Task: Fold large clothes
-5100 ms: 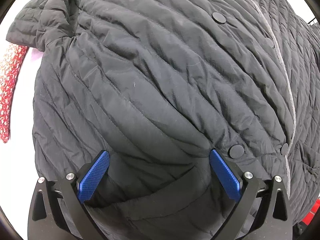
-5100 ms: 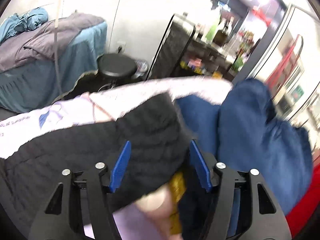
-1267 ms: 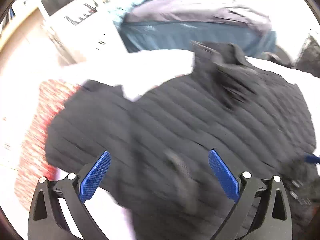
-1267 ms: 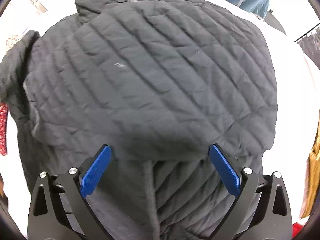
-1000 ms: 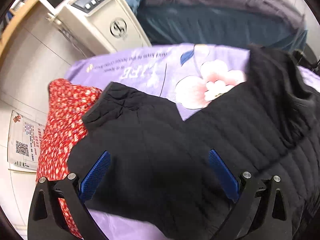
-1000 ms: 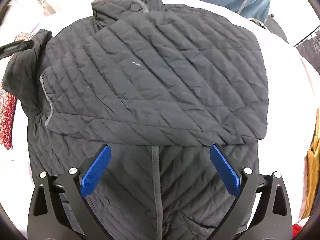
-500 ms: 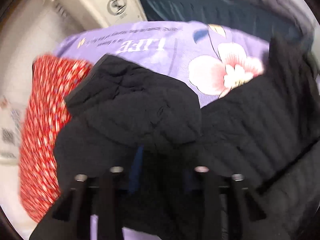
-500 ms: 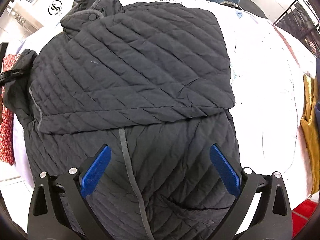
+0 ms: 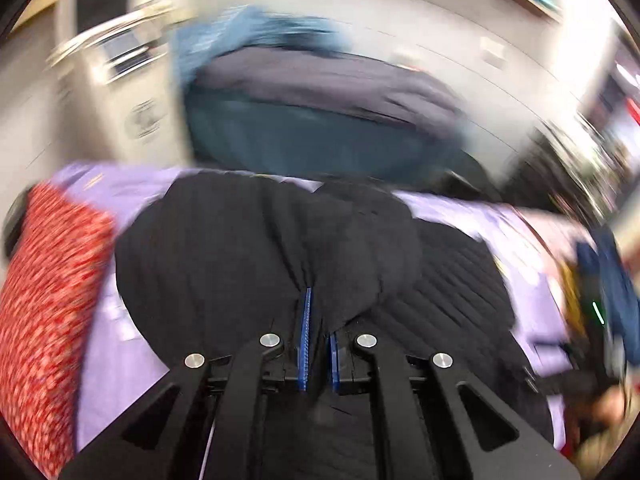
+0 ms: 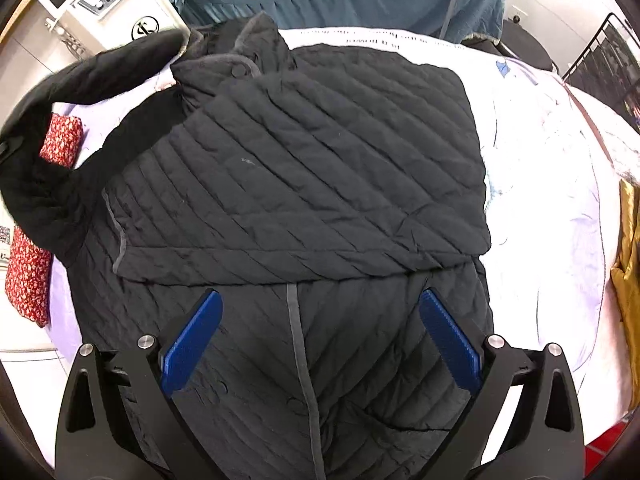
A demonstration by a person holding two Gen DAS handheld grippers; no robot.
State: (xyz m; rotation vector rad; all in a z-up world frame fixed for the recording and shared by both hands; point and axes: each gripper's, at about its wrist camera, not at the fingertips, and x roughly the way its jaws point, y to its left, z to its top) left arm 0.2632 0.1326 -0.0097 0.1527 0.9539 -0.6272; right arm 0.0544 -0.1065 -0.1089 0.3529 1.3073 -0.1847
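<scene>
The jacket lay spread on a lilac sheet, its right half already folded across the chest, hem nearest and collar farthest. Nearest the hem, the right gripper hung over the grey placket with its jaws wide and nothing between them. Farther off at the left edge, the sleeve arched up off the sheet; in the left wrist view the left gripper was clamped on a bunch of that sleeve's fabric, its jaws having just closed on it. A red floral cloth lay just left of the jacket, and a blue bed stood beyond.

The pinch looked thin and close to the fabric's edge, so the slippery quilting could slide out mid-swing and drop the sleeve in a heap. A fast pull might also drag the whole jacket leftward and undo the fold, since nothing pinned the body down. The sleeve could also snag the red cloth and carry it along.
</scene>
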